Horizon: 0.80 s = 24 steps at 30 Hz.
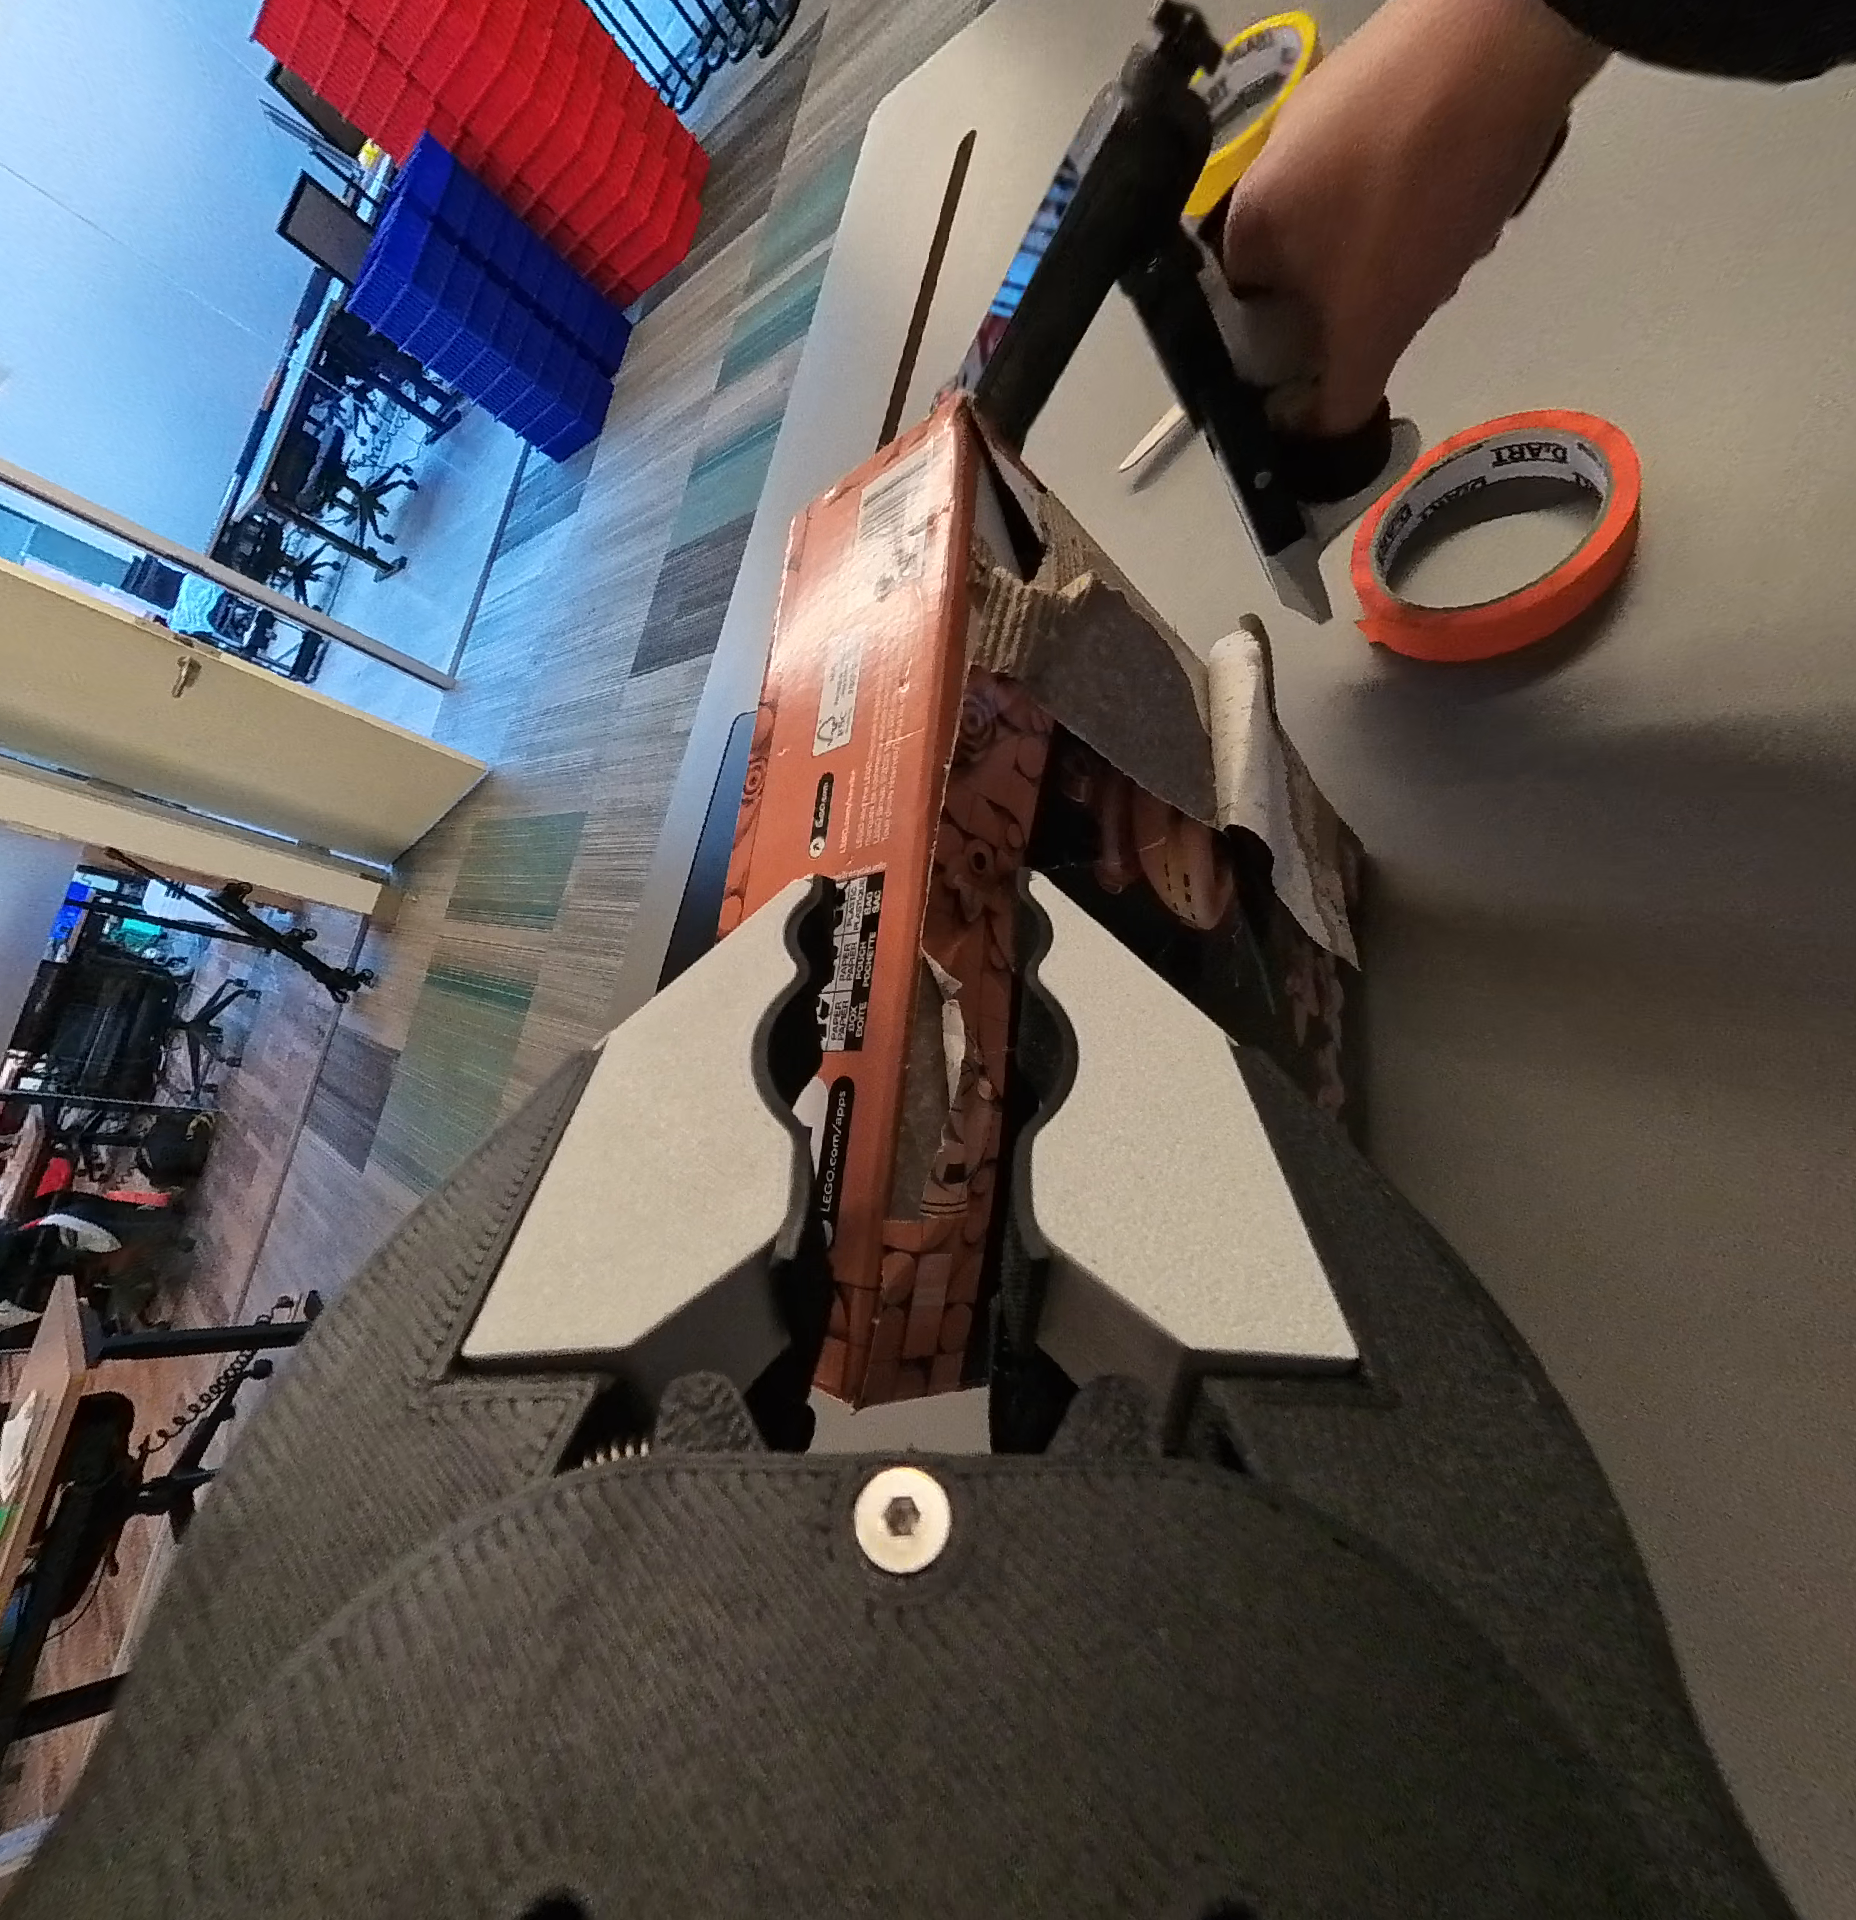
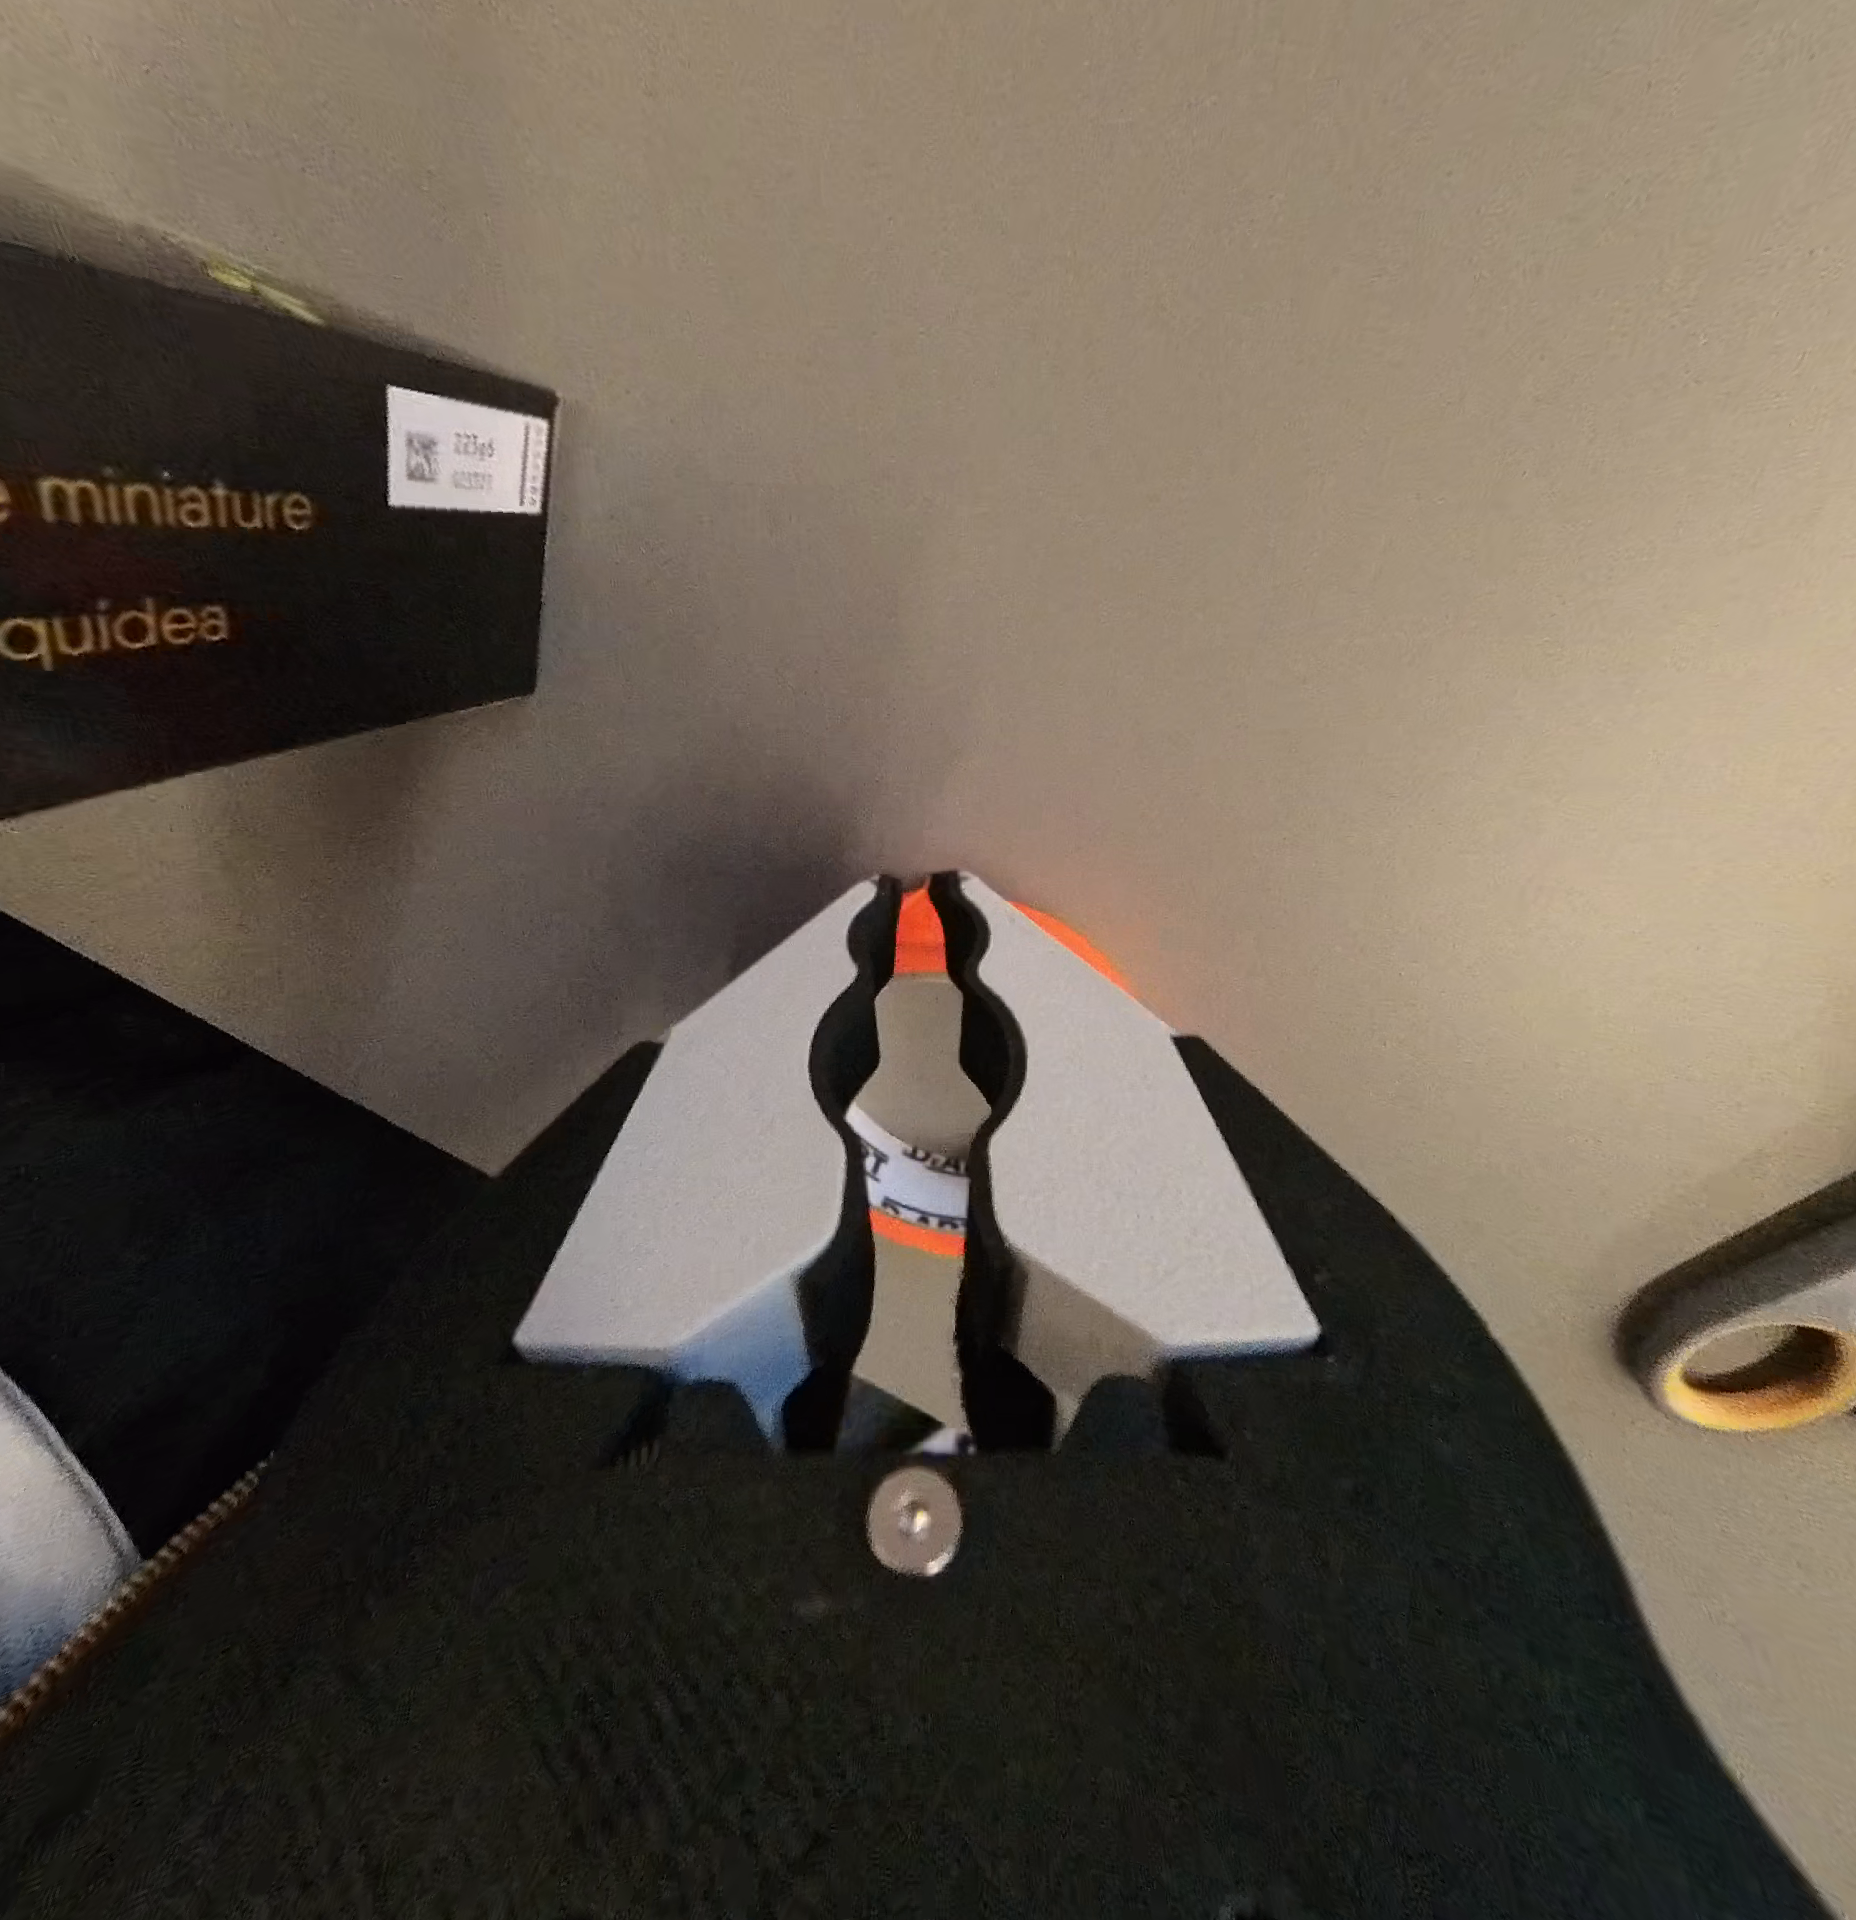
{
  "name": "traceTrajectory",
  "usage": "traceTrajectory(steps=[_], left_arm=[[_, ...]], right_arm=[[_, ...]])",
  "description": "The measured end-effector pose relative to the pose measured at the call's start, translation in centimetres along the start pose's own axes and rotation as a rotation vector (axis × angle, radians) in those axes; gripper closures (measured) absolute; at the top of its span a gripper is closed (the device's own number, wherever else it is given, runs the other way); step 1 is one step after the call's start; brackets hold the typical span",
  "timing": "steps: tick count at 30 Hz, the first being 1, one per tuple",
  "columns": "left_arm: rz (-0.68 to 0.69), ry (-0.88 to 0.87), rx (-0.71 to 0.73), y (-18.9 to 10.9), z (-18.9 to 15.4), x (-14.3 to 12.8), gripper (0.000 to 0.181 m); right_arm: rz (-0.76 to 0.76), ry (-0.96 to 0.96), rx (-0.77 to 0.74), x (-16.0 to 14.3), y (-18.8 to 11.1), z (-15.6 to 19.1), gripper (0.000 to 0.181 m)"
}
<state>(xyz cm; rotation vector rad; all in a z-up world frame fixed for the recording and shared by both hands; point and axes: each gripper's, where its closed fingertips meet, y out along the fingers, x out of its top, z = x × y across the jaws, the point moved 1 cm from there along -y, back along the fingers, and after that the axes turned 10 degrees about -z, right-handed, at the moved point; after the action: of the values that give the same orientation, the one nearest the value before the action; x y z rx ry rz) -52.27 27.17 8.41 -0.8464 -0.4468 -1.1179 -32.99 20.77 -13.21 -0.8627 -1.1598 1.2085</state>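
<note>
My left gripper (image 1: 924,894) is shut on an orange cardboard box (image 1: 872,644), gripping its long sides near one end. The box stands on edge on the grey table (image 1: 1630,1039), and its far end has torn, open flaps (image 1: 1132,686). A hand (image 1: 1402,208) holds my right gripper (image 1: 1303,582) tip-down at the left edge of an orange tape roll (image 1: 1475,634) lying flat. In the right wrist view my right gripper (image 2: 911,885) is closed to a narrow slit with the roll's orange edge between its tips. The rest of the roll (image 2: 919,1231) shows behind the fingers.
A yellow tape roll (image 1: 1262,73) lies behind the hand, and a white pointed object (image 1: 1152,447) lies by the right gripper. A black box (image 2: 228,520) sits to the left and a grey tape roll (image 2: 1765,1340) to the right. Red bins (image 1: 488,114) and blue bins (image 1: 488,301) are stacked on the floor. The left gripper's tips are roughly 30 cm from the right gripper's.
</note>
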Motion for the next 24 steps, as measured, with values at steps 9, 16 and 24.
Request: traceTrajectory(steps=[9,16,24], left_arm=[[-0.005,0.010,0.002,0.1,0.0,0.0,0.149],[-0.005,0.011,0.005,0.0,-0.1,0.1,0.149],[-0.006,0.013,0.007,0.0,-0.2,0.1,0.149]], right_arm=[[0.282,0.015,-0.007,-0.9,1.0,0.4,0.168],[0.362,-0.031,-0.044,-1.7,1.4,0.5,0.166],[0.375,-0.091,-0.024,-2.4,1.4,0.9,0.181]])
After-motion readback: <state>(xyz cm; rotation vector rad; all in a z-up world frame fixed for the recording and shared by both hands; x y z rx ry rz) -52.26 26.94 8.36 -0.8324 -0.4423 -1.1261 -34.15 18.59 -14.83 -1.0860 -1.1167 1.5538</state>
